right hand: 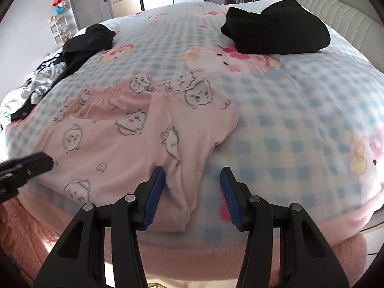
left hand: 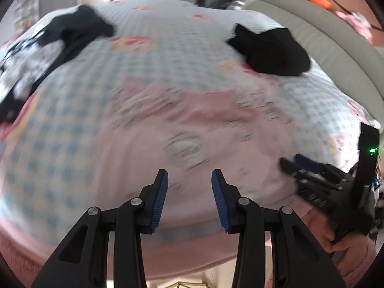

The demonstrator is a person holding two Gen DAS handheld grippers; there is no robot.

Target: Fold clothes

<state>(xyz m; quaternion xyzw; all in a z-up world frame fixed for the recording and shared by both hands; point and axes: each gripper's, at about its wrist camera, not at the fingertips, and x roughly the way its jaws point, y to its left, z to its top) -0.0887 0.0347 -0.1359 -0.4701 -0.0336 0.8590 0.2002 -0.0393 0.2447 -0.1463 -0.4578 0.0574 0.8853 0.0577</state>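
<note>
A pink pyjama garment (right hand: pixel 124 129) printed with cartoon animals lies spread on the bed; in the left wrist view the same garment (left hand: pixel 192 120) is blurred. My right gripper (right hand: pixel 192 176) hangs open over its right edge, where a raised fold of pink cloth lies beside the left finger (right hand: pixel 156 192), unpinched. My left gripper (left hand: pixel 189 178) stands open above the garment's near part, with nothing between its fingers. Each view catches the other gripper: the left one (right hand: pixel 36 163) at the left edge, the right one (left hand: pixel 302 168) at the right edge with a hand behind it.
The bed carries a blue-checked cartoon blanket (right hand: pixel 300 110). A folded black garment (right hand: pixel 276 31) sits at the back right near the padded headboard (right hand: pixel 343 16). A pile of black and white clothes (right hand: pixel 60 57) lies at the back left. A pink fleece edge (right hand: pixel 192 259) hangs at the front.
</note>
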